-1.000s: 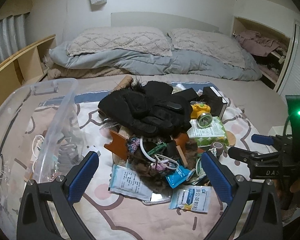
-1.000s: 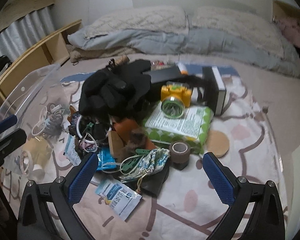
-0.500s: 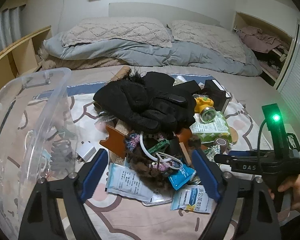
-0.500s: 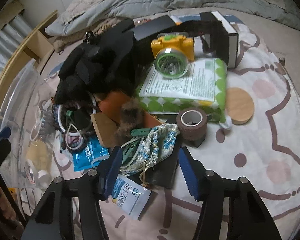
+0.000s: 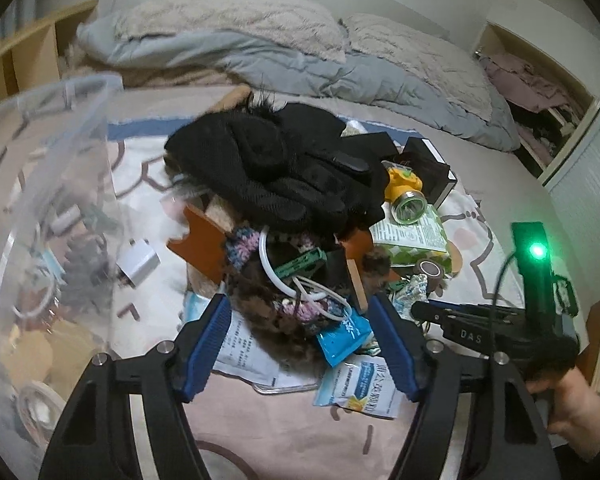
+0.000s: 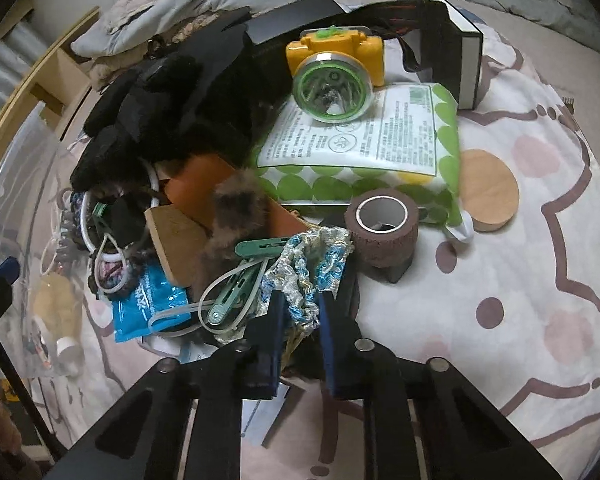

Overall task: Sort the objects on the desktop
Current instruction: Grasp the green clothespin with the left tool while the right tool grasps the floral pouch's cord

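Observation:
A pile of small objects lies on a patterned sheet on a bed. My right gripper (image 6: 299, 304) is shut on a blue, white and gold patterned drawstring pouch (image 6: 308, 260) at the pile's near edge. The pouch also shows in the left wrist view (image 5: 412, 286), with the right gripper (image 5: 424, 310) on it. My left gripper (image 5: 300, 320) is open, its blue pads either side of a furry brown item (image 5: 268, 312) and a blue sachet (image 5: 340, 334), above them.
Black gloves (image 5: 284, 164) top the pile. A yellow headlamp (image 6: 336, 68), green dotted tissue pack (image 6: 364, 140), brown tape roll (image 6: 382, 222), wooden coaster (image 6: 488, 188) and black box (image 6: 456, 52) lie right. A clear plastic bin (image 5: 40, 208) with small items stands left.
My right gripper moved forward and down and closed on the patterned pouch. My left gripper narrowed and came closer to the pile.

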Demonstrator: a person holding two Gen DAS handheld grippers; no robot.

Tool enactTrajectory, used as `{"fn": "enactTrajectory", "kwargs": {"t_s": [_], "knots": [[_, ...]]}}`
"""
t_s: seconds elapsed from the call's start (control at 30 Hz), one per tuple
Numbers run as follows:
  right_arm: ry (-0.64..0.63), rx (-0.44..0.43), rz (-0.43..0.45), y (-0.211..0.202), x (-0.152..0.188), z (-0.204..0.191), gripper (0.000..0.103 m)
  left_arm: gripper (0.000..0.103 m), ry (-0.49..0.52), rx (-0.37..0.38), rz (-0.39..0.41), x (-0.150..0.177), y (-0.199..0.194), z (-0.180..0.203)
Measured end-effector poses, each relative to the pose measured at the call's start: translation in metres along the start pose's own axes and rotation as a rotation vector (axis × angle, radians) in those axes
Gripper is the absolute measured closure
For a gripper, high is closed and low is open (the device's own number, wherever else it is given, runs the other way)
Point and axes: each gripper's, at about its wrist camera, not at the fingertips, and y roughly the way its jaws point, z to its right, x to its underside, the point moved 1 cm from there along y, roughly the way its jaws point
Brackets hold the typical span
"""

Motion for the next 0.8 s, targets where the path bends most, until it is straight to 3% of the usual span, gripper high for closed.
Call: {"fn": "enactTrajectory", "kwargs": {"t_s": [0.3, 0.5, 0.67, 0.73, 0.8], "knots": [[-0.068, -0.017, 0.072, -0.026, 0.001, -0.004, 0.093, 0.032, -0.081, 0.024, -0.084, 0.003, 0.026, -0.001], [-0.03, -0.04, 0.083, -0.035, 0.0, 0.013, 0.093, 0.032, -0.196, 0.107, -0.165, 0.003, 0.047, 0.002], [-0.016, -0.055, 0.087, -0.041, 0.003, 0.016, 0.093, 0.032, -0.197, 0.114, -0.162, -0.001, 0.054, 0.012], [-0.018, -0.06, 0.096, -0.047, 0.005, 0.019, 0.093, 0.035, -0.192, 0.114, -0.157, -0.003, 0.057, 0.015], [-0.016, -0.067, 0.107, -0.052, 0.004, 0.023, 0.093, 0.044, -0.204, 0.123, -0.167, -0.003, 0.062, 0.016]]}}
